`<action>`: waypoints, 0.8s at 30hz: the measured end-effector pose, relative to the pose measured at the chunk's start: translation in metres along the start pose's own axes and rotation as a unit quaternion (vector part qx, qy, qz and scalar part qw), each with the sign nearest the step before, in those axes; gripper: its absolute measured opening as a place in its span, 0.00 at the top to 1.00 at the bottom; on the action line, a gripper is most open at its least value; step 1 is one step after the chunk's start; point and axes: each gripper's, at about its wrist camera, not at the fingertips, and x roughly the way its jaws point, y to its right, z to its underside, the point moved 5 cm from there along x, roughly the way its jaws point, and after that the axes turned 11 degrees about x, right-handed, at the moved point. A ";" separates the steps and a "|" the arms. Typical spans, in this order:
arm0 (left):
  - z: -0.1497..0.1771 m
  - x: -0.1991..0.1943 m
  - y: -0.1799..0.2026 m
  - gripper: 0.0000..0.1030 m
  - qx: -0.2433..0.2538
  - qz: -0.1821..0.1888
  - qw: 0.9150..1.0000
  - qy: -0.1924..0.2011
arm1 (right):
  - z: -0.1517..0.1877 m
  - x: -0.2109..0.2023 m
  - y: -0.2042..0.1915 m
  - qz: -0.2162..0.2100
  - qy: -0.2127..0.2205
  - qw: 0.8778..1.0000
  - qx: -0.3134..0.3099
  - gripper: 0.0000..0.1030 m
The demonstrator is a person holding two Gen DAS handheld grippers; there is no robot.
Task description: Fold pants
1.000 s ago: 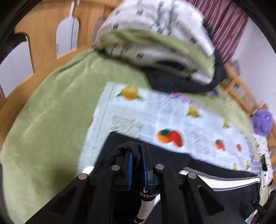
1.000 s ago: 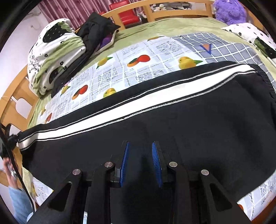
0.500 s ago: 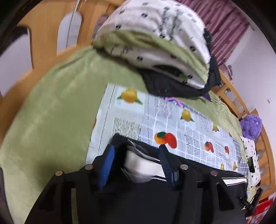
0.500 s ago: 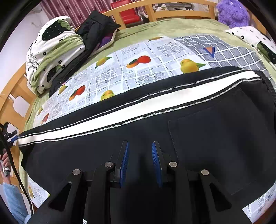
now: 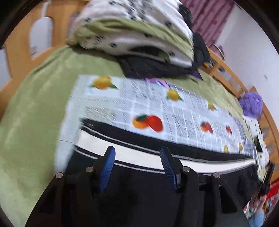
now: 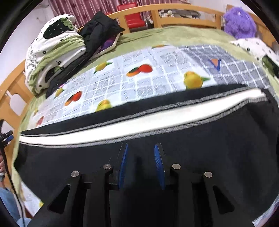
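Black pants (image 6: 209, 139) with a white side stripe (image 6: 122, 127) lie lengthwise on a fruit-print sheet (image 6: 122, 78) on the bed. In the left wrist view my left gripper (image 5: 136, 150) hovers over the leg end of the pants (image 5: 218, 174), near the stripe (image 5: 139, 155). Its blue pads stand wide apart and hold nothing. In the right wrist view my right gripper (image 6: 140, 145) hangs over the black fabric just below the stripe. Its jaws are opening slightly, and no fold of cloth is pinched between them.
A green blanket (image 5: 34, 113) covers the bed inside a wooden frame (image 6: 174, 10). Folded white-and-green bedding (image 6: 52, 52) and a black jacket (image 6: 99, 29) are stacked at the far left. A purple plush (image 6: 238, 22) sits at the far right. A person (image 5: 258, 209) stands at the bed's edge.
My left gripper was shut on the bunched pant leg, then opened and let it go. The leg now lies flat, and the gripper has shifted along it. The right gripper moved slightly.
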 end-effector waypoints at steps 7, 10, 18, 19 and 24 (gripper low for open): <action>0.028 0.061 -0.034 0.50 -0.004 -0.141 0.988 -0.066 | -0.019 0.060 0.024 0.031 -0.028 0.999 -0.012 0.70; 0.023 0.051 -0.029 0.50 0.002 -0.134 0.990 -0.051 | -0.032 0.053 0.019 0.031 -0.023 0.999 -0.030 0.70; -0.002 0.053 0.033 0.50 0.063 -0.073 0.995 -0.038 | -0.050 0.061 -0.043 -0.046 -0.011 0.981 -0.188 0.59; -0.004 0.054 0.040 0.50 0.068 -0.070 0.995 -0.038 | -0.049 0.068 -0.050 -0.052 -0.027 0.976 -0.207 0.58; -0.003 0.059 0.043 0.50 0.081 -0.084 0.992 -0.037 | -0.029 0.101 -0.070 -0.022 -0.074 0.949 -0.304 0.63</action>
